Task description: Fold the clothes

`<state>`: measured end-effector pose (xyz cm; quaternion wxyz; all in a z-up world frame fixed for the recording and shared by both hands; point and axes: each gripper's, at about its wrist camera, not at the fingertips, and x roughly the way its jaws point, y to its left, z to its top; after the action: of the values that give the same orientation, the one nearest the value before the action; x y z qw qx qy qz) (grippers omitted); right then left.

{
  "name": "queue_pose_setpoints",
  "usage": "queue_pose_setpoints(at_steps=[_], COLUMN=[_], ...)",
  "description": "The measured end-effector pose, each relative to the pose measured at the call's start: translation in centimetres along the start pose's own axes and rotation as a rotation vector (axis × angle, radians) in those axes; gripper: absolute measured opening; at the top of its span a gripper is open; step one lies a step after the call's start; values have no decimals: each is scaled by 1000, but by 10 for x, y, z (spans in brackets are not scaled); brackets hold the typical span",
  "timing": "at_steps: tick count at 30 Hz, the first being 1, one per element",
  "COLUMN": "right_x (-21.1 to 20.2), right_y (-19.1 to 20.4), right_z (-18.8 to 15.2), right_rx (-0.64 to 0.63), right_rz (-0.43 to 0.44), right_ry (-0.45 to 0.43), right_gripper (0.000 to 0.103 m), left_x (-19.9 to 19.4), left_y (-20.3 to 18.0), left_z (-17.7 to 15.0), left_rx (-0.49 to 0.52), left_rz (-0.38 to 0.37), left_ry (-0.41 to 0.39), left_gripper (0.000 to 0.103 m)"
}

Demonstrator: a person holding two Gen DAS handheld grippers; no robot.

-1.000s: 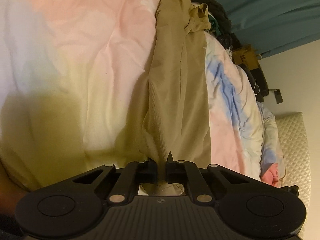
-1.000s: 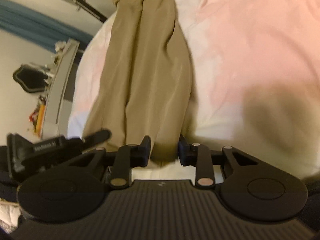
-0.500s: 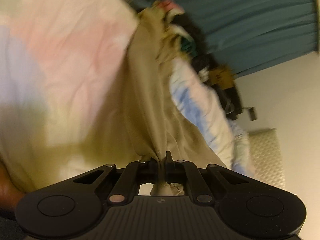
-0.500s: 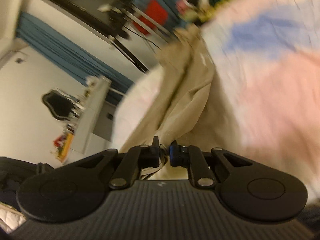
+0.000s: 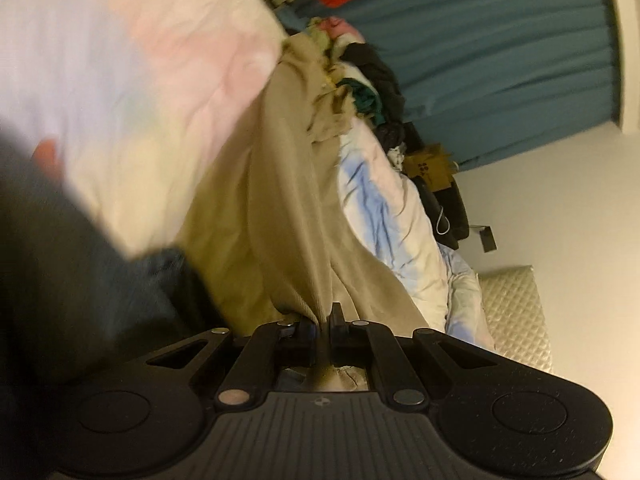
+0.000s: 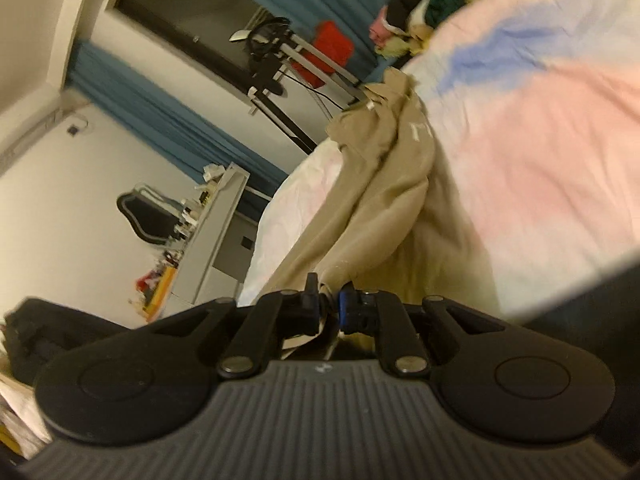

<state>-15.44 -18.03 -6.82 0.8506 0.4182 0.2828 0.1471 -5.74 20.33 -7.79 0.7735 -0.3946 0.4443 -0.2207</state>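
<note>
One tan garment [image 5: 280, 200], soft and limp, looks light and will sag and twist wherever unsupported, so its corners or hem are the place to hold it. Its near edge is pinched between both pairs of fingers: left gripper [image 5: 323, 326] and right gripper [image 6: 329, 304] are each clamped on a bunched fold. From them it trails away across the pastel duvet [image 6: 540, 140], toward the clothes pile [image 5: 368, 80] at its far end.

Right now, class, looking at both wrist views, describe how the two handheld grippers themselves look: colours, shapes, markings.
Both are matte black plastic. The left gripper has a ribbed grey-black body with a small round logo, two round side discs, angled linkage bars with silver and copper-toned pivot pins, and blocky black fingers. The right gripper matches it, except that one of its fingers shows blue. No cables or sleeves are clearly visible.
</note>
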Motion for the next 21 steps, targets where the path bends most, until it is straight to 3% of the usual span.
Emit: queue_pose_setpoints(at_steps=[4,7,14,21], right_x=[12,37,138,225], right_y=[4,12,17,-12], right_z=[13,45,132,164], right_rx=[-19,-28,-63,-186], right_rz=[-6,-2,-62,-164], right_ry=[-5,-15,-88,-136], right_gripper=[12,12,12,12], left_x=[15,28,101,190], left_y=[-6,-24,-57,-55], left_z=[14,52,153,194], left_rx=[-11,37,196,425], left_rz=[6,32,120,232], left_ry=[-17,-61,-197,-298], left_gripper=[6,6,6,6])
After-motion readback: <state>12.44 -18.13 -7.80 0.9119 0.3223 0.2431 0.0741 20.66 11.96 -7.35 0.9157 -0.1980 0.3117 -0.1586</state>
